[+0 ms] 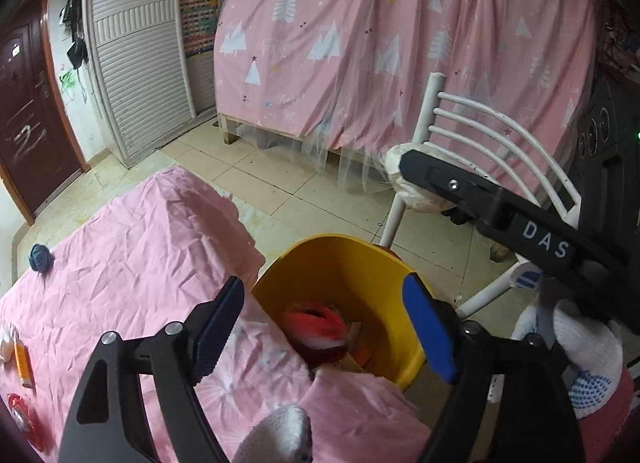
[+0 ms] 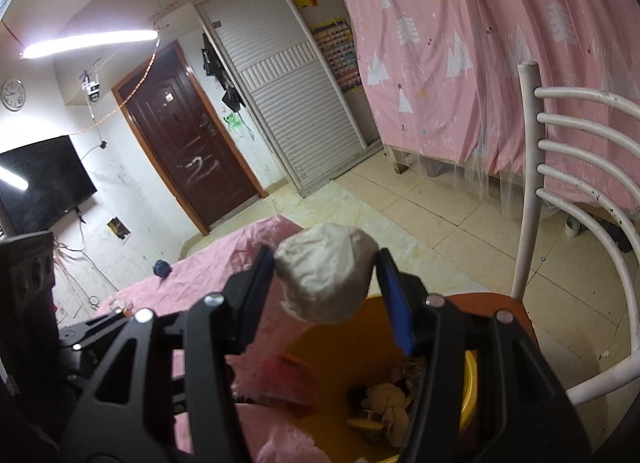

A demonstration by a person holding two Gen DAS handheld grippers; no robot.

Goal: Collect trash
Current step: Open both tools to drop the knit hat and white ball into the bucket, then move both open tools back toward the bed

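Note:
A yellow bin [image 1: 360,275] stands beside the pink-covered table [image 1: 120,263], at its near right corner. In it lie a red and white wrapper [image 1: 316,323] and beige crumpled scraps [image 2: 388,403]. My left gripper [image 1: 324,287] hangs open just above the bin's mouth with nothing between its pads. My right gripper [image 2: 325,263] is shut on a crumpled white paper ball [image 2: 324,275], held over the bin [image 2: 472,379]. In the left wrist view the right gripper [image 1: 404,179] and its ball [image 1: 412,195] show at upper right, with a gloved hand [image 1: 580,343] behind.
A blue wad [image 1: 41,258], an orange pack [image 1: 23,363] and a red wrapper [image 1: 20,411] lie on the table's left side. A white metal chair [image 1: 480,131] stands right behind the bin. Further back are the pink-curtained bed [image 1: 360,43], tiled floor and a brown door [image 2: 188,143].

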